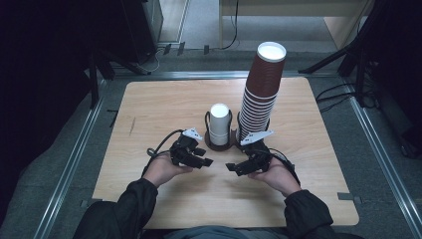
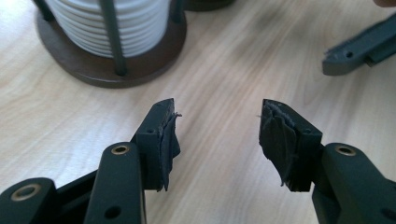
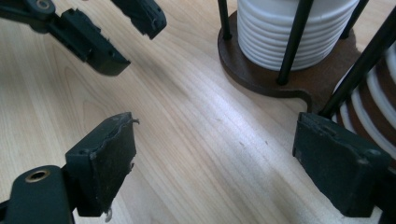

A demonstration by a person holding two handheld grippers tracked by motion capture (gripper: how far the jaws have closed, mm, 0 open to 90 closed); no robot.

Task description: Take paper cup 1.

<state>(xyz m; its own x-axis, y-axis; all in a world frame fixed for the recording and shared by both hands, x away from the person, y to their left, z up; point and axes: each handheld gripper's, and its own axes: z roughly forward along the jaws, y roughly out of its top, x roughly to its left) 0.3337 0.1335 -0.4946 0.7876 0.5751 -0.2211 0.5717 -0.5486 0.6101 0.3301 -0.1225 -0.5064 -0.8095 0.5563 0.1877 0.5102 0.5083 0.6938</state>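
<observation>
Both claws, left (image 1: 208, 162) and right (image 1: 230, 167), are hovering wide apart and empty over the worktop (image 1: 149, 114), just short of the holder (image 1: 220, 144) carrying white cups (image 1: 219, 123). They're probably light and crushable, so I'd be pinching the top cup's sidewall gently.

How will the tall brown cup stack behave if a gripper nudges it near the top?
The brown cup stack leans visibly and rises far above its holder, so it would likely sway or tip. Being nested paper cups, it is probably light, and the upper cups may lift off or slide rather than move as one piece.
</observation>
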